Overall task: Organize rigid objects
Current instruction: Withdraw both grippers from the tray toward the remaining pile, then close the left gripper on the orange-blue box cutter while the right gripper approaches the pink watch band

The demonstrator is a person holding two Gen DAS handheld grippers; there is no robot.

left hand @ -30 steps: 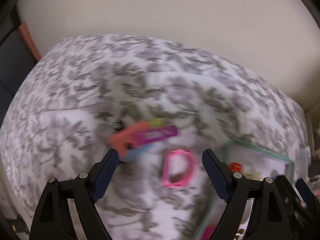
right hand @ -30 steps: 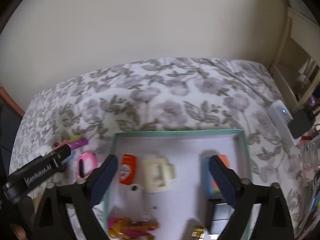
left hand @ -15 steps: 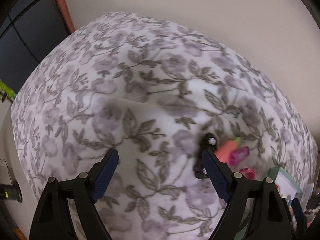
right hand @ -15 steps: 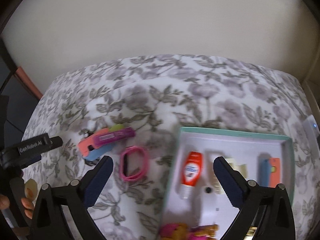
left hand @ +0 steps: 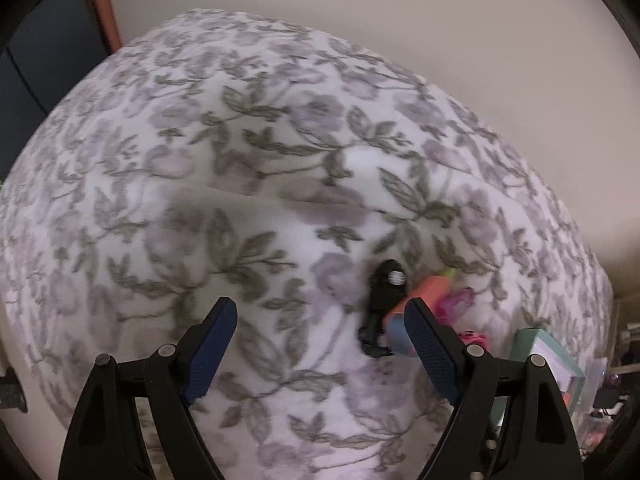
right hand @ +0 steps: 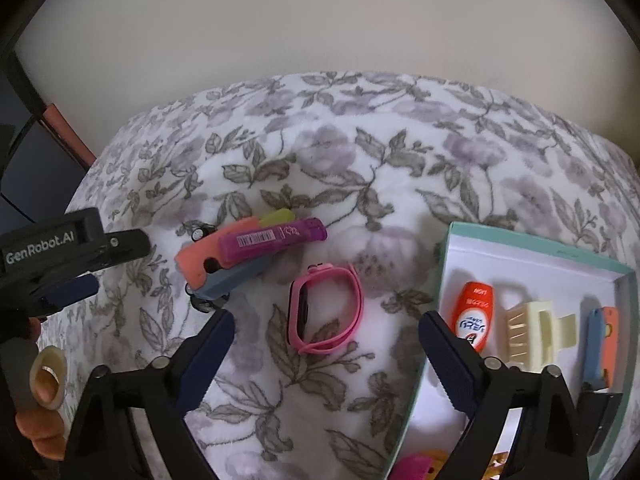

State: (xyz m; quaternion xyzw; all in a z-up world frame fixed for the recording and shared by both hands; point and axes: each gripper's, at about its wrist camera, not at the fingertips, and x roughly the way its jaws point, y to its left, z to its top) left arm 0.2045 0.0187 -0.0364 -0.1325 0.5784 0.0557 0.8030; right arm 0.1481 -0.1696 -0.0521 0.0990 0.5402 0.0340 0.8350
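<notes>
A pink wristband (right hand: 324, 308) lies on the flowered bedspread (right hand: 360, 184). My right gripper (right hand: 326, 320) hovers over it with its jaws closing; the band shows between the fingers and the pads do not touch it. Left of the band a purple highlighter (right hand: 272, 238) rests on an orange and blue toy car (right hand: 220, 268). My left gripper (left hand: 320, 304) stands open over bare bedspread, nothing between its fingers. The toy car (left hand: 430, 290) sits just beyond its right finger.
A teal box (right hand: 445, 280) with a white inside stands at the right, holding an orange tube (right hand: 474, 316), a cream hair clip (right hand: 536, 336) and a blue and orange item (right hand: 600, 340). A cream wall runs behind the bed. A hand (right hand: 40, 400) holds the left gripper.
The right gripper has swung left from over the box to over the pink wristband, its jaws a little narrower. The left gripper has moved left off the toys onto bare bedspread.
</notes>
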